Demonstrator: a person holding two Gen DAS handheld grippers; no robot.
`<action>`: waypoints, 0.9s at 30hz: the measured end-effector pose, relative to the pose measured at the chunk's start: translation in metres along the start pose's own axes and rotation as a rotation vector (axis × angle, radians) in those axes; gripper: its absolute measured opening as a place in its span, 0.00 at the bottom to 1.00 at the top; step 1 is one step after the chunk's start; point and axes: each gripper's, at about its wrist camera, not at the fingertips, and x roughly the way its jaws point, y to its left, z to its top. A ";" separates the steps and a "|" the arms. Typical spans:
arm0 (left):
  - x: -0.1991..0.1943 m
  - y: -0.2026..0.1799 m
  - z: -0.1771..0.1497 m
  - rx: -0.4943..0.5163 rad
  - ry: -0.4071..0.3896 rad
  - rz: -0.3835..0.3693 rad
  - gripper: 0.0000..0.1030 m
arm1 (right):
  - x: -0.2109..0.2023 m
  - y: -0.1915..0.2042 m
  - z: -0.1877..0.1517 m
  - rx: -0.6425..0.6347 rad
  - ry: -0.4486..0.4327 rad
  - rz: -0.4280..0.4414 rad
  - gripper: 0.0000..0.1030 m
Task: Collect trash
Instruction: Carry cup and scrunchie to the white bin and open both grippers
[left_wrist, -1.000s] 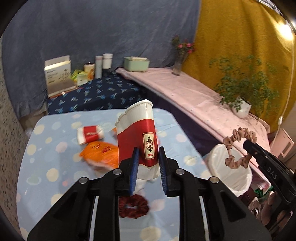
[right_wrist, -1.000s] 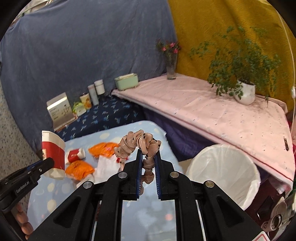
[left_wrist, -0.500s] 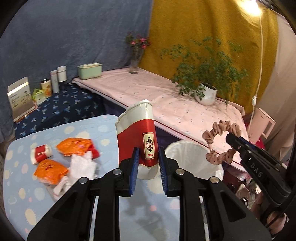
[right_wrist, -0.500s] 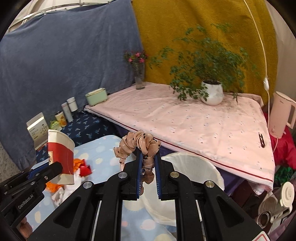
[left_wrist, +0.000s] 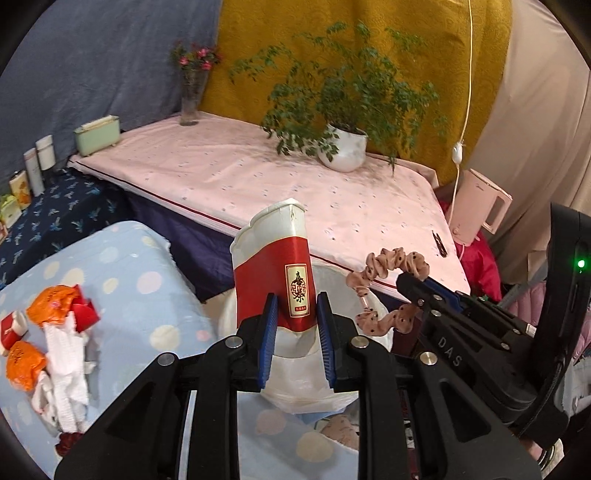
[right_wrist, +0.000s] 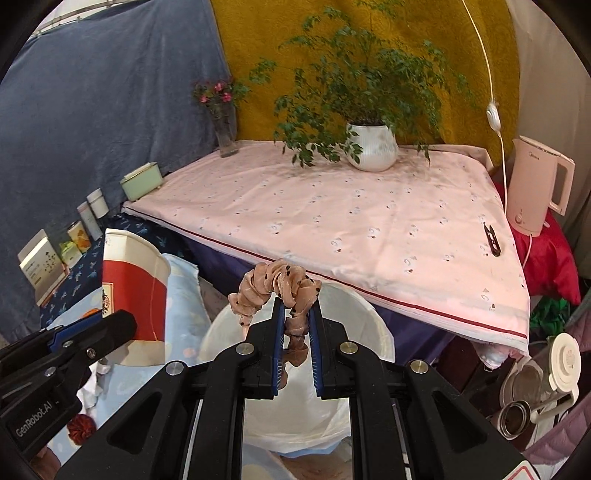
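Observation:
My left gripper (left_wrist: 294, 314) is shut on a red and white paper cup (left_wrist: 273, 273), held upright above the white-lined trash bin (left_wrist: 306, 380). My right gripper (right_wrist: 296, 321) is shut on a pink dotted scrunchie (right_wrist: 275, 286), held over the same bin (right_wrist: 369, 332). The cup also shows at the left of the right wrist view (right_wrist: 133, 288). The scrunchie shows at the right of the left wrist view (left_wrist: 388, 262). Orange wrappers (left_wrist: 51, 306), white tissue (left_wrist: 66, 354) and a small red and white piece (left_wrist: 11, 328) lie on the dotted blue table (left_wrist: 122, 280).
A dark red scrunchie (right_wrist: 82, 424) lies on the table near its front. Behind the bin is a pink-covered surface (right_wrist: 351, 221) with a potted plant (right_wrist: 371, 147), a flower vase (right_wrist: 225, 136) and a pink kettle (right_wrist: 539, 184). Bottles and boxes (right_wrist: 88, 218) stand at the left.
Both grippers have swung right, away from the table, and now hold the cup and the pink scrunchie over the bin. Both grips are unchanged.

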 end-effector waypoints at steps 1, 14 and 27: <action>0.005 -0.002 0.000 0.002 0.009 -0.006 0.21 | 0.003 -0.003 0.000 0.006 0.005 -0.002 0.12; 0.040 -0.012 0.001 0.039 0.032 -0.014 0.37 | 0.033 -0.015 0.004 0.027 0.028 -0.026 0.33; 0.021 0.010 -0.001 -0.011 -0.010 0.043 0.54 | 0.006 0.000 0.012 0.001 -0.040 -0.027 0.44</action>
